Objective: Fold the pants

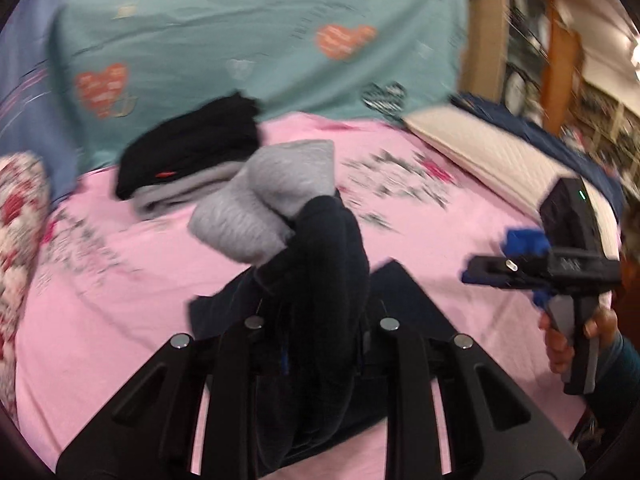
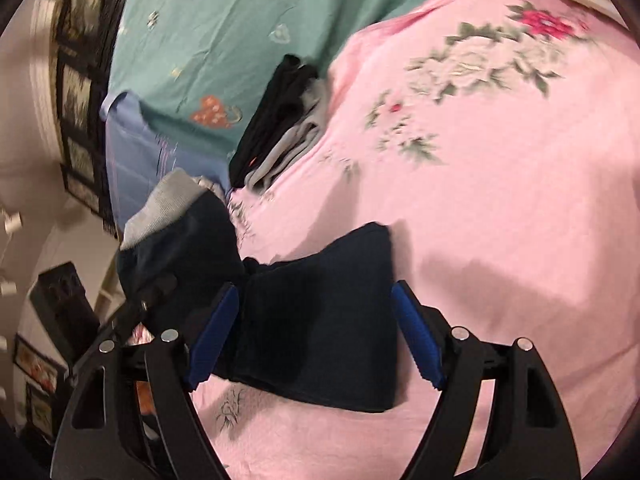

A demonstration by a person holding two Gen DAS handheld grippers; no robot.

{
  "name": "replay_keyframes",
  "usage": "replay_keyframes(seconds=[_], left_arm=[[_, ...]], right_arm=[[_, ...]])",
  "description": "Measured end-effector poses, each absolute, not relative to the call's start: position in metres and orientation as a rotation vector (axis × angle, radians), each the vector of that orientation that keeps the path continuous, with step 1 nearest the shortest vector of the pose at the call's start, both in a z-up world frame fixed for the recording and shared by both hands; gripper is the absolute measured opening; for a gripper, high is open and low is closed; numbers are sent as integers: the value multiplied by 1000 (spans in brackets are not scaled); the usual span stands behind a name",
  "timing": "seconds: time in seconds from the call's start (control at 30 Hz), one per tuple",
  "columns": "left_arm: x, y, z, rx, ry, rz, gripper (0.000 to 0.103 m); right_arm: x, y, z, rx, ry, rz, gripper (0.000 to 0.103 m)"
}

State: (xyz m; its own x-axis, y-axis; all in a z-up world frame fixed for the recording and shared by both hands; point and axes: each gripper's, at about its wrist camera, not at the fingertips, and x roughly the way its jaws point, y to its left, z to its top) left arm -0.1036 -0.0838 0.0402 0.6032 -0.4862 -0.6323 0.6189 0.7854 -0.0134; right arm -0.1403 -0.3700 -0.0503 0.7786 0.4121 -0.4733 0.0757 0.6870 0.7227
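Left gripper (image 1: pixel 316 320) fingers clenched on the pants (image 2: pixel 320 340), bunched end lifted. The rest lies flat on the bed (image 2: pixel 500 208), running rightward under the right gripper (image 2: pixel 316 336), fingers spread, nearer the free end.

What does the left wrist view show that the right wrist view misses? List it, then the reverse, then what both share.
Only the left wrist view: the right gripper seen from outside, the hand holding it, and a white pillow. Only the right wrist view: the right gripper's blue pads open around the dark pants, plus framed pictures on a wall. Both: the pants, the folded clothes stack, pink sheet, teal cover.
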Motion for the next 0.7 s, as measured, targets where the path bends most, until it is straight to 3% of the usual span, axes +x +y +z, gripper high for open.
replay_keyframes(seconds=[0.13,0.27,0.37,0.53,0.7], left_arm=[[-111,-138,0,370,737,-677,22],[-117,-155,-24,413,790,-725,31],[-121,-158,-20,327,844,-856,83],[-133,-158,-8,293,807,-885,87],[-120,-103,5,172,817,-796,87]], right_arm=[[-143,-396,-66,913,678,123,79],[-146,-398,-65,922,668,116,84],[-147,-397,-64,924,659,127,85],[-150,-395,-58,894,627,124,85],[-155,-370,-30,851,545,312,85]])
